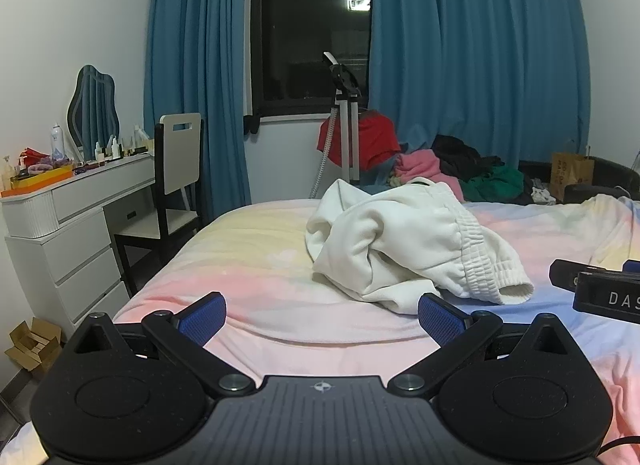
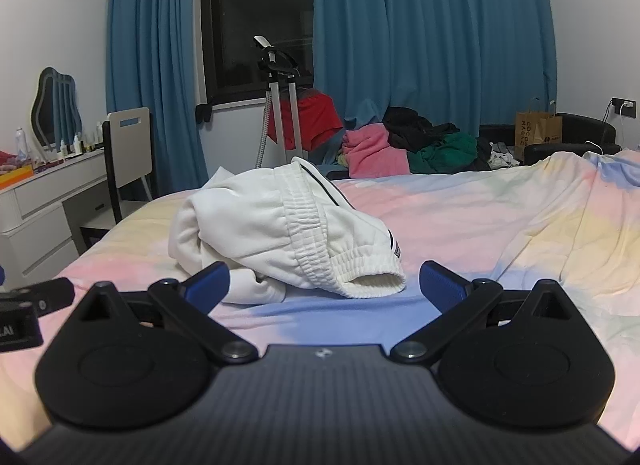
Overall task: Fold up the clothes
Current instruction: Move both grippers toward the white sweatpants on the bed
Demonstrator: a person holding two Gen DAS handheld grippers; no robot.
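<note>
White sweatpants (image 1: pixel 404 241) were seen crumpled on the bed (image 1: pixel 248 305) (pastel sheet). Left gripper (image 1: pixel 322 317) and right gripper (image 2: pixel 325 289) were spread wide, nothing held, just short of the fabric.

Soft indoor light, night-dark window (image 1: pixel 316 21), fisheye-bent edges, sharp focus.

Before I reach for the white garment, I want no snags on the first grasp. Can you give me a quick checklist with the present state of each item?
1. Left gripper open and holding nothing: ok.
2. Right gripper open and holding nothing: ok.
3. White sweatpants lying flat for folding: not ok, crumpled in a heap.
4. Elastic waistband facing the right gripper, reachable: ok.
5. Bedsheet beside the garment free of other items: ok.
6. Where the legs lie: cannot tell.
</note>
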